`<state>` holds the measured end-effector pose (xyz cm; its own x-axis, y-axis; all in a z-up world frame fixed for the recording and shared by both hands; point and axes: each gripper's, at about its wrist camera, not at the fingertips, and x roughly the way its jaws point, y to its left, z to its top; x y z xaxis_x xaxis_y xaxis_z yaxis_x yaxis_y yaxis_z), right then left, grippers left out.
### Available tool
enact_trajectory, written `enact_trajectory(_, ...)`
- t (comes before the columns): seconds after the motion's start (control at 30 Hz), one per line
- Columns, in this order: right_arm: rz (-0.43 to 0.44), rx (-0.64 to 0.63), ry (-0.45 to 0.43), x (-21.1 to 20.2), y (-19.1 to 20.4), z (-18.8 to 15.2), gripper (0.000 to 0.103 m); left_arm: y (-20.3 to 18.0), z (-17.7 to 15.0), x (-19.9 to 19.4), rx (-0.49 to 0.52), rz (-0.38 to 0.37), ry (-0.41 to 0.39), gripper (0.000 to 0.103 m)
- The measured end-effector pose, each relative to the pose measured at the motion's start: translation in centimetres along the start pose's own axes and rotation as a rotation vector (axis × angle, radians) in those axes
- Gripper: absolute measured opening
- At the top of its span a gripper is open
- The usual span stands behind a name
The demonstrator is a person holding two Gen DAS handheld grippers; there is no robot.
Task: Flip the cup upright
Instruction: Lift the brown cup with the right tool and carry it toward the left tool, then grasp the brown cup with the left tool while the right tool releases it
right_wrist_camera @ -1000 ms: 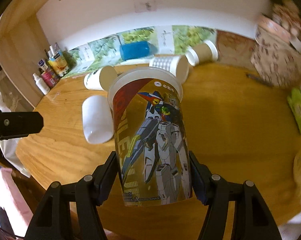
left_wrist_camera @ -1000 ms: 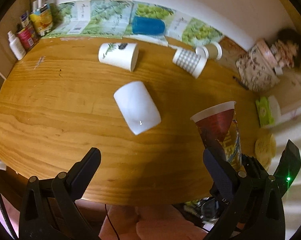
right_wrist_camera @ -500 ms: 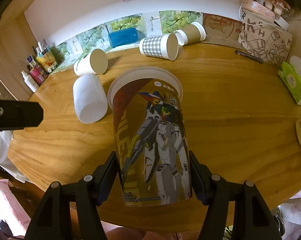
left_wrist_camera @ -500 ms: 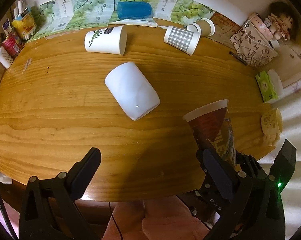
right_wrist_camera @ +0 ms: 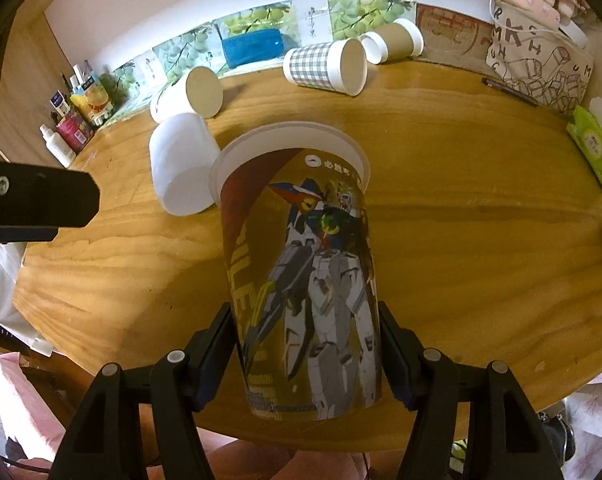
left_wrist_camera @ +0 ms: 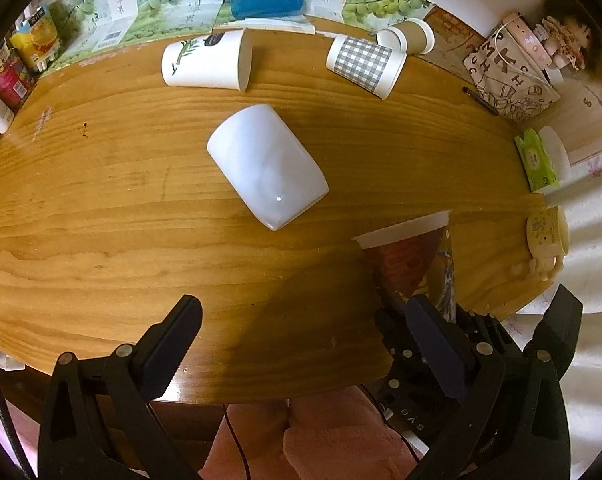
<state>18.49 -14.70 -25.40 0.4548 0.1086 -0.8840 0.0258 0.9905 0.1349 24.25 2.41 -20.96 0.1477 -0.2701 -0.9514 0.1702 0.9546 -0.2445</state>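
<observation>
Wooden table [right_wrist_camera: 481,240], right tool [right_wrist_camera: 305,344] clamping robot-print cup [right_wrist_camera: 301,280] seemingly aloft, left tool [left_wrist_camera: 301,344] wide, empty.

Bare wooden table [left_wrist_camera: 101,208] lies wide open ahead of the left gripper [left_wrist_camera: 305,336], nothing between its fingers. Further in, a white cup [left_wrist_camera: 267,166] on its side blocks the middle; behind it a leaf-print cup [left_wrist_camera: 207,64] and checked cup [left_wrist_camera: 363,64] crowd the back edge.
</observation>
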Motion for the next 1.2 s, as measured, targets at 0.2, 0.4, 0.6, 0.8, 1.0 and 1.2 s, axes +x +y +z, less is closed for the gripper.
enact_trajectory(0.2,0.011,-0.004,0.038,0.4,0.5,-0.4,0.067,0.3,0.1,0.5,-0.005,-0.023,0.027,0.102)
enact_trajectory(0.4,0.008,-0.005,0.043,0.2,0.8,-0.5,0.067,0.8,0.3,1.5,-0.003,-0.027,0.065,0.102)
enact_trajectory(0.6,0.017,-0.002,0.061,0.0,0.8,-0.8,0.067,0.7,0.8,2.7,0.0,-0.049,0.097,0.102)
enact_trajectory(0.8,0.044,-0.039,0.072,-0.6,1.1,-1.2,0.072,-0.1,1.2,4.1,0.006,-0.059,0.124,0.102)
enact_trajectory(1.0,0.083,-0.079,0.096,-0.8,1.0,-1.5,0.072,-1.0,1.3,5.5,-0.004,-0.062,0.149,0.102)
enact_trajectory(1.2,0.145,-0.128,0.128,-1.1,0.5,-1.7,0.076,-1.0,1.6,6.0,-0.064,-0.099,0.162,0.102)
